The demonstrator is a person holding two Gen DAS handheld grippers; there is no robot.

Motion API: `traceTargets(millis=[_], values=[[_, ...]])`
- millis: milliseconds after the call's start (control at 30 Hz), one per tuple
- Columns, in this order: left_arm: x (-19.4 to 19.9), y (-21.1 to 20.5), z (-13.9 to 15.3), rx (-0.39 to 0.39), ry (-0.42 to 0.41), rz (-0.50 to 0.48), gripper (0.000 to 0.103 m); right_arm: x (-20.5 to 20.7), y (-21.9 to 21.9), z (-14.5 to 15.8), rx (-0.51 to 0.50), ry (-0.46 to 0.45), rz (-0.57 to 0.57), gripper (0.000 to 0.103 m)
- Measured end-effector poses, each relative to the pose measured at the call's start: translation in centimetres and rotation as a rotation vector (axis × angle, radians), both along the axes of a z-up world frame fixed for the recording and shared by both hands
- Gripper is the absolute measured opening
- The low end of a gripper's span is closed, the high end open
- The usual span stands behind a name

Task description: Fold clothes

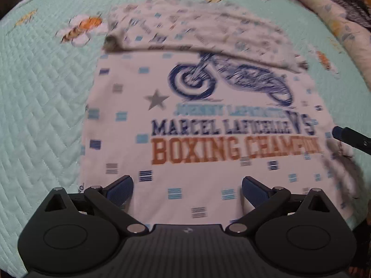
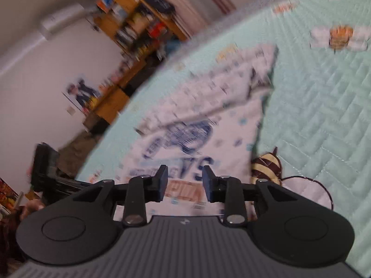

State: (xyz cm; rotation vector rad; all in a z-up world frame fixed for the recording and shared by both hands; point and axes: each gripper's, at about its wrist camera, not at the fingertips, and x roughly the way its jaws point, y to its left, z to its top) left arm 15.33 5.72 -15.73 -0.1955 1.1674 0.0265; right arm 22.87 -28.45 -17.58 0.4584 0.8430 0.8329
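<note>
A white T-shirt (image 1: 208,139) with a blue motorbike print and the words BOXING CHAMPION lies flat on the bed. Its far part is folded over toward me into a thick band (image 1: 197,34). My left gripper (image 1: 187,187) hovers over the shirt's near hem, open wide, with nothing between its pads. One dark finger (image 1: 345,135) of my right gripper pokes in at the shirt's right edge. In the right wrist view the right gripper (image 2: 184,181) stands partly open above the T-shirt (image 2: 204,125), and nothing is pinched between its pads.
The mint quilted bedspread (image 1: 46,115) has bee and flower prints. A rolled floral blanket (image 1: 343,23) lies along the far right. Beyond the bed's edge are a white wall and wooden shelves (image 2: 139,18). A black device (image 2: 44,164) shows at the left.
</note>
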Motion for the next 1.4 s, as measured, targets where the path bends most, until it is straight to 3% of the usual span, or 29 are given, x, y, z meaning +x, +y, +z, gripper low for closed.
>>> traceTargets(millis=[67,167,200,267,367,433,467,500,567,667,800,867,1000,1133,1200,1400], values=[[-0.2,0.6,-0.3,0.01,-0.006,0.011,0.101,0.9,-0.6,-1.0,-0.045,0.031,-0.035,0.024],[-0.6,0.8,-0.5,0.091,0.003,-0.008,0.101,0.5,-2.3,-0.6,-0.033,0.05,-0.098,0.024],[-0.8,0.9,-0.4,0.096,-0.004,-0.011,0.101,-0.2,-2.4,0.0,-0.047,0.033,-0.102,0.029],[-1.3,0.9,-0.2,0.083,-0.019,-0.016,0.101,-2.2,-1.9,1.0,-0.048,-0.008,-0.071,0.037],[-2.5,1.1,-0.4,0.065,-0.022,-0.032,0.101,-4.6,-1.0,0.8,-0.029,0.005,0.028,0.04],[-3.6,1.7,-0.4,0.07,-0.026,-0.034,0.102,-5.6,-0.6,-0.6,-0.117,0.028,0.052,0.037],[-4.1,2.1,-0.3,0.056,-0.034,-0.034,0.101,-6.3,-0.8,-0.8,-0.137,-0.002,0.042,0.024],[-4.7,2.5,-0.2,0.039,-0.043,-0.034,0.101,-6.7,-1.5,-0.9,-0.135,-0.005,0.018,0.02],[-5.7,3.2,0.2,0.023,-0.055,-0.032,0.102,-7.1,-2.6,-0.9,-0.119,0.025,-0.026,0.02],[-6.6,4.5,0.7,0.067,-0.049,-0.004,0.1,-8.1,-3.5,-0.5,-0.128,0.031,-0.067,0.022],[-7.9,8.1,2.0,-0.031,-0.103,0.087,0.1,-9.4,-4.2,0.0,-0.202,0.019,-0.125,0.027],[-8.2,9.5,2.1,-0.027,-0.105,0.131,0.101,-9.8,-5.2,-0.2,-0.167,0.043,-0.16,0.03],[-7.9,11.0,1.2,-0.156,-0.079,0.133,0.102,-10.4,-6.6,-1.0,-0.056,0.108,-0.182,0.051],[-7.6,10.8,0.8,-0.181,-0.046,0.113,0.102,-10.5,-6.9,-1.8,-0.001,0.152,-0.168,0.051],[-7.7,10.7,0.5,-0.239,-0.02,0.074,0.102,-10.3,-7.0,-2.4,0.04,0.18,-0.152,0.051],[-7.5,10.1,-0.1,-0.31,0.056,-0.001,0.102,-9.3,-8.0,-4.0,0.174,0.264,-0.152,0.05]])
